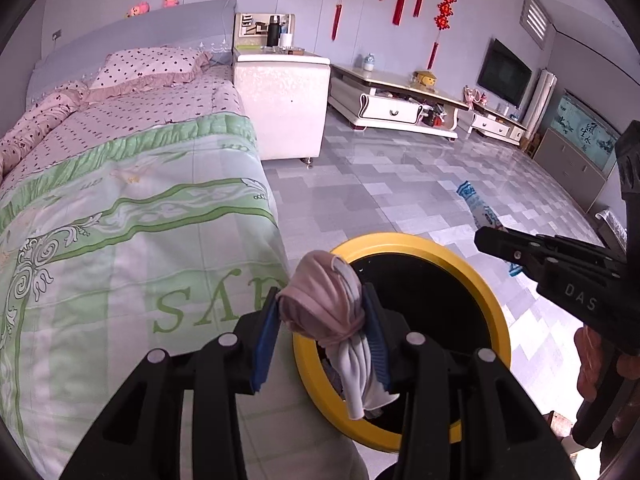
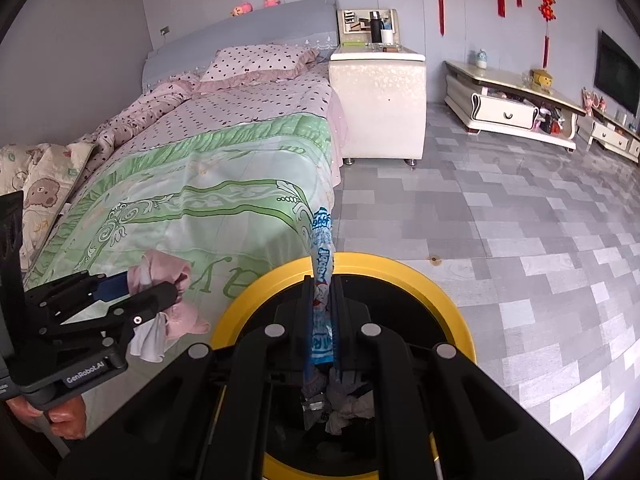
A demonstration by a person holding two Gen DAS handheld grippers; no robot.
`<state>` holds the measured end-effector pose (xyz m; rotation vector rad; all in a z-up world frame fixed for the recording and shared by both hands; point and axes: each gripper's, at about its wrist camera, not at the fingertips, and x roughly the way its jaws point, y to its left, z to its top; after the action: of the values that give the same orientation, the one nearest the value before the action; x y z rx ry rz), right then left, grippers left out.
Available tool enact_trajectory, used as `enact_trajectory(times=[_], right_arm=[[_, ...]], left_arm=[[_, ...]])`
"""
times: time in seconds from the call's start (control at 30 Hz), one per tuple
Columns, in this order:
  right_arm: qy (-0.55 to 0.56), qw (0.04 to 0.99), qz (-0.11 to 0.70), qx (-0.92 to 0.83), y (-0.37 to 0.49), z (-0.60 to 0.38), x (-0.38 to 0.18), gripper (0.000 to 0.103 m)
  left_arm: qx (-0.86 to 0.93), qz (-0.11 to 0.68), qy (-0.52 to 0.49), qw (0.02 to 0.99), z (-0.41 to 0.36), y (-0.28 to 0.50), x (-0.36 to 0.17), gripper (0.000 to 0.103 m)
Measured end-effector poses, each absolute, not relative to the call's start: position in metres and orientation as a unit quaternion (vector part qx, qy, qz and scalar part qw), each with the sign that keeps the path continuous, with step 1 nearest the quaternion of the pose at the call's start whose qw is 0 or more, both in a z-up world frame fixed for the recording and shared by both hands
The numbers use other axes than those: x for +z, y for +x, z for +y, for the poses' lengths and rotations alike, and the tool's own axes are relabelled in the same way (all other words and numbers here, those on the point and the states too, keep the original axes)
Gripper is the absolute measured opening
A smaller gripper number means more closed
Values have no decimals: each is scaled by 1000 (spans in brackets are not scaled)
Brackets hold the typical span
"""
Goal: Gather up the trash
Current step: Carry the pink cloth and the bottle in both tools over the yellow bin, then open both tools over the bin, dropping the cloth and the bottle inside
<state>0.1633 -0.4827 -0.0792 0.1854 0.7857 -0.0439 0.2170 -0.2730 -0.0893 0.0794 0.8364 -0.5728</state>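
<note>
Bin (image 2: 460, 322): crumpled scraps, seemingly | left gripper (image 1: 322, 334) clamps cloth (image 1: 324, 308) | right gripper (image 2: 322, 312) clamps wrapper (image 2: 323, 264)

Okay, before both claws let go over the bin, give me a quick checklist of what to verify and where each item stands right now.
1. Left claw gripping the cloth wad: ok, it is pinched between the blue pads.
2. Right claw gripping the blue wrapper: ok, shut on it, the wrapper sticking up past the tips.
3. Bin open: ok, no lid over the mouth, trash already inside.
4. Wrapper over the mouth: ok in the right wrist view.
5. Cloth wad over the mouth: not ok; in the right wrist view it hangs beside the rim, toward the bed.
6. Claws apart from each other: ok, a gap shows between them.
</note>
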Motion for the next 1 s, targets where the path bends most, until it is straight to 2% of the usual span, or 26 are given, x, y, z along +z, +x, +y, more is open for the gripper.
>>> enact_trajectory(times=[0.27, 0.53, 0.63, 0.7, 0.77, 0.83, 0.87, 1.0], right_arm=[[137, 907, 396, -30, 172, -509, -103, 8], [155, 903, 399, -41, 173, -519, -108, 9], [158, 904, 395, -45, 172, -521, -107, 15], [161, 904, 393, -49, 172, -523, -106, 26], [159, 904, 392, -56, 171, -524, -106, 26], [161, 903, 393, -61, 170, -525, -107, 29], [164, 903, 393, -62, 169, -526, -108, 33], [167, 901, 394, -69, 165, -528, -108, 33]], left_arm=[[-276, 454, 22, 847, -298, 238, -123, 40], [-279, 468, 11, 839, -304, 239, -129, 46], [-276, 467, 12, 840, -303, 240, -130, 47], [-274, 467, 8, 840, -300, 241, -130, 49], [-276, 468, 2, 839, -298, 242, -129, 51], [-274, 467, 0, 841, -296, 241, -128, 57], [-273, 465, 1, 842, -295, 241, -127, 57], [-266, 459, -5, 847, -286, 240, -124, 57]])
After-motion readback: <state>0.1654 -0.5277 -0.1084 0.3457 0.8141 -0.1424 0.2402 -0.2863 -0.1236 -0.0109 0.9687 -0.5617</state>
